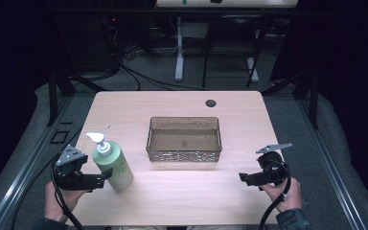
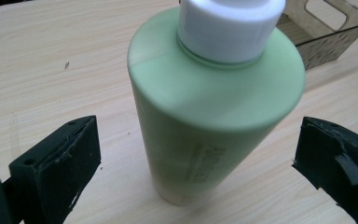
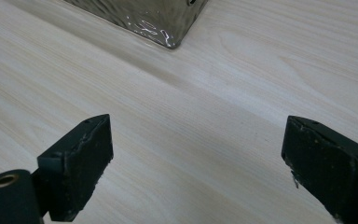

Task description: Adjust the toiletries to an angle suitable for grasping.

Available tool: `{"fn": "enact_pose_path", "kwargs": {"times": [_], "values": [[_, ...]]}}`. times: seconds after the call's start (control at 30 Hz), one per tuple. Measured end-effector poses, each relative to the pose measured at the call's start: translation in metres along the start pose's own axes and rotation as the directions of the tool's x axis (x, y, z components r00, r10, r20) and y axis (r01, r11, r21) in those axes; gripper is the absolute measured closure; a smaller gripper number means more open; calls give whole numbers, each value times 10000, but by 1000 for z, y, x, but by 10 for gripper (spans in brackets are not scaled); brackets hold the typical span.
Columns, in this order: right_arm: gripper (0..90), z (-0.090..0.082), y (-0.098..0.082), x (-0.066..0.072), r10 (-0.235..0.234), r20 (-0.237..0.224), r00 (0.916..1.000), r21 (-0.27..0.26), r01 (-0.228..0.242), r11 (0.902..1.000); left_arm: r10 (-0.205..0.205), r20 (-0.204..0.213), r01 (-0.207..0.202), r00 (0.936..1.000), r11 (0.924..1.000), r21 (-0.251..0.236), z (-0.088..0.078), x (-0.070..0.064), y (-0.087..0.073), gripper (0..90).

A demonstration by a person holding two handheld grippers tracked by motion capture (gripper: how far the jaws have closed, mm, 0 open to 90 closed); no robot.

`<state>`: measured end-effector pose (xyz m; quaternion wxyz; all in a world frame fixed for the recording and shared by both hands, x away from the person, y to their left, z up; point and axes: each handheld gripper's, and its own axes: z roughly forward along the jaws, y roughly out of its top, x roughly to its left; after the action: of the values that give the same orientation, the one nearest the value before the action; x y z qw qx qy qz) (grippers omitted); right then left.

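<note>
Your left gripper stands with its jaws apart, one on either side of the tall pale-green plastic pump bottle with the white dispenser head, and neither pad touches it yet. In the left gripper view the bottle rises upright between the jaws with worktop showing on both sides of it. It stands near the front left of the light wooden worktop, well to the left of the brown translucent plastic basket in the middle.

Judge the bottle as smooth, rounded and probably slick; the wall looks like thin plastic that may give a little under pressure. It seems fairly full, so expect some weight low down and a tall body that tips easily if you nudge it from one side. Take hold on the straight green wall, about mid-height or a little below, with the pads square on opposite sides so it cannot roll out. Keep off the sloping shoulder and the white collar, where the pads would slide upward, and leave the pump spout alone.

Your right gripper hangs low over bare worktop at the front right, jaws wide apart with nothing between them, just short of the basket's near corner.
</note>
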<state>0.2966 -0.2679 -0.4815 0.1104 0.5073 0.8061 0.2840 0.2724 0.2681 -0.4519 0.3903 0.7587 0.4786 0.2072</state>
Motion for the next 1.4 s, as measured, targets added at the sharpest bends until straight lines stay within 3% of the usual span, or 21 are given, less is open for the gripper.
{"fn": "enact_pose_path", "kwargs": {"times": [0.4,0.63,0.87,1.4], "values": [[85,-1,-2,1,-4,-23,10000,36,4,10000,184,-221,-195,9996,9986,-490,12,-6,9,5],[86,-1,-2,1,-17,-21,10000,46,17,10000,454,-280,-467,9986,9978,-473,22,-10,14,107],[88,-1,-2,1,-50,31,10000,46,50,10000,434,-279,-448,9987,9977,-503,23,-11,14,115],[93,-2,-2,2,-84,12,10000,16,84,10000,862,206,-849,9961,9948,-558,32,-29,19,120]]}}
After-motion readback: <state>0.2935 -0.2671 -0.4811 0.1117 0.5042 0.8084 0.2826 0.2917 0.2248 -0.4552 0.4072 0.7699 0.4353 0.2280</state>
